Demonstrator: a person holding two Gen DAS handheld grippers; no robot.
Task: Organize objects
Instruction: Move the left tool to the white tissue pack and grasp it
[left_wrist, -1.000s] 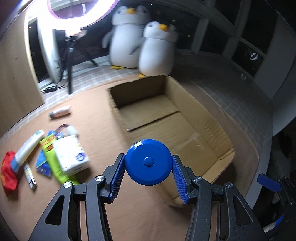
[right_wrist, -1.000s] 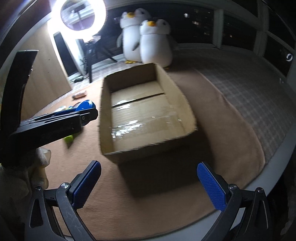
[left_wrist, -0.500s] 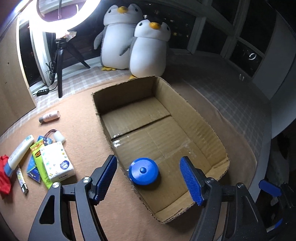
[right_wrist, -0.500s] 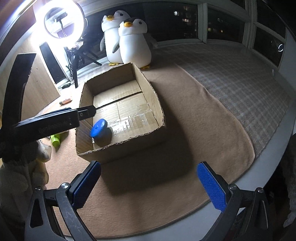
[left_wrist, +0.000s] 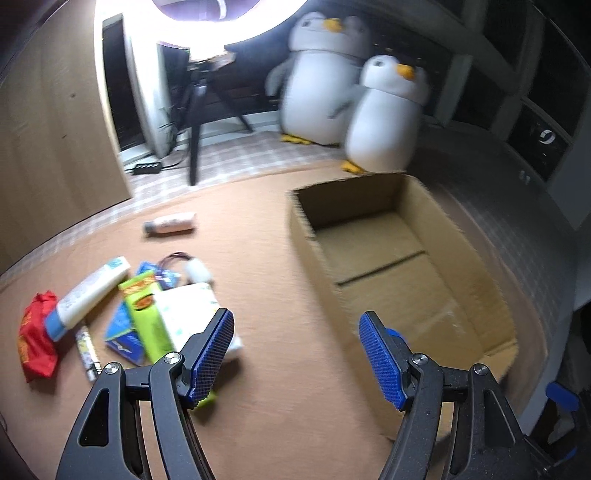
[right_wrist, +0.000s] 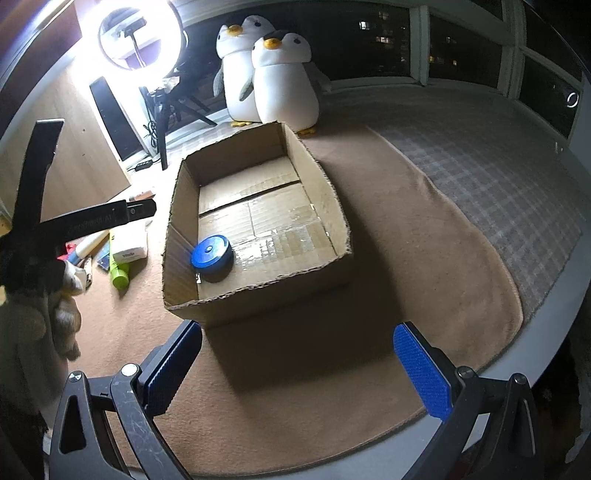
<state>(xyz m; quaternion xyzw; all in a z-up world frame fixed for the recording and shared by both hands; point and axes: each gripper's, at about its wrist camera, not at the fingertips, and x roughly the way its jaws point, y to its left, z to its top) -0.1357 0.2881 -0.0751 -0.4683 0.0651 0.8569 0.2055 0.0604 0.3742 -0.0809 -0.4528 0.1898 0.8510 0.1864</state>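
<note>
The cardboard box (right_wrist: 258, 229) sat on the brown blanket with only the blue round case (right_wrist: 212, 253) in its near left corner, so the left gripper (left_wrist: 297, 358), jaws spread and empty, would best swing over the loose pile and come down square on the tissue pack (left_wrist: 188, 314), the bulkiest item there. The right gripper (right_wrist: 299, 373) hovered before the box, jaws likewise released. Motion blur smeared the left view, the left gripper's fingers hid the pack's near edge, and the smaller items' labels were unreadable.
</note>
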